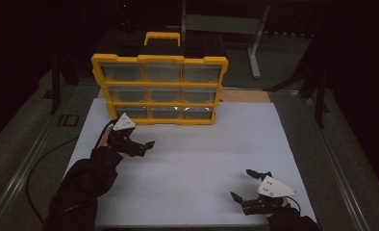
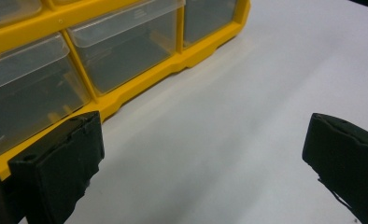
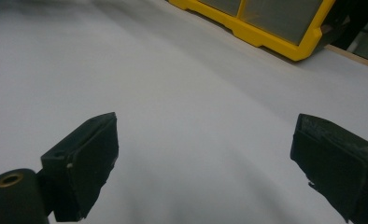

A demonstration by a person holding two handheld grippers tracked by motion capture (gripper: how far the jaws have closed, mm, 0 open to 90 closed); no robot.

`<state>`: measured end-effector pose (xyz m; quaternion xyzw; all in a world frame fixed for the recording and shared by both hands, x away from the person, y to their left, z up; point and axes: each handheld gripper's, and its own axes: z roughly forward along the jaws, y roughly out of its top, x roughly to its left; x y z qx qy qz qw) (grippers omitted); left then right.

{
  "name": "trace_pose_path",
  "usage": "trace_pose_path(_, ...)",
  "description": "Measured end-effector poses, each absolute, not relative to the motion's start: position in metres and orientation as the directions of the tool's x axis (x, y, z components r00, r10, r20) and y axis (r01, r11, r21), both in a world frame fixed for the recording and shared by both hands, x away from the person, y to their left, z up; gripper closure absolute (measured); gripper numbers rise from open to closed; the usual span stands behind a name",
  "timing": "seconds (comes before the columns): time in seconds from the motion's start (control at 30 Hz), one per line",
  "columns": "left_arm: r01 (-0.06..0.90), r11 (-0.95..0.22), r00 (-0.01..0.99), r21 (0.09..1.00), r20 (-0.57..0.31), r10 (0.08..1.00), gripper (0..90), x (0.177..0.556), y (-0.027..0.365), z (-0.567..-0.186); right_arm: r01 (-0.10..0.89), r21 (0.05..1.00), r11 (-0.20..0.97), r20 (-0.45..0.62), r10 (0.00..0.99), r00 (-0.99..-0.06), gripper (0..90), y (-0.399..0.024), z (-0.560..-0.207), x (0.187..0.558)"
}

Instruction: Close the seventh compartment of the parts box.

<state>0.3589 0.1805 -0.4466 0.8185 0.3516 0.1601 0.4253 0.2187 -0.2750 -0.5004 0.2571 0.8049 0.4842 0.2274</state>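
A yellow organiser box [image 1: 159,89] stands upright at the far edge of the white table [image 1: 192,159], its carry handle [image 1: 162,37] on top. The front holds a grid of nine clear drawers, three rows of three. In the high view the drawers read as grey and cloudy; what they hold cannot be made out there.

In the left gripper view the bottom-row drawers [image 2: 126,49] are close. They are see-through plastic, and nothing distinct can be made out inside them.

The left gripper [image 1: 146,145] is just in front of the box's lower left corner, near it but not touching. Its jaws are wide apart with only bare table between them.

The right gripper [image 1: 243,185] is near the table's front right, well apart from the box. Its jaws are likewise spread wide, holding nothing. The right gripper view shows a bottom corner of the box [image 3: 285,44] farther off across the table.
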Motion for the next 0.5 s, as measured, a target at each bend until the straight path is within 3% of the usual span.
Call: trace_pose_path(0.5,0.420,-0.385,0.707,0.822,-0.031,0.706,0.0,0.336,0.193,-0.446,0.195,0.896,0.400,-0.117,0.634,-0.764,7.8,-0.275,-0.500,0.218)
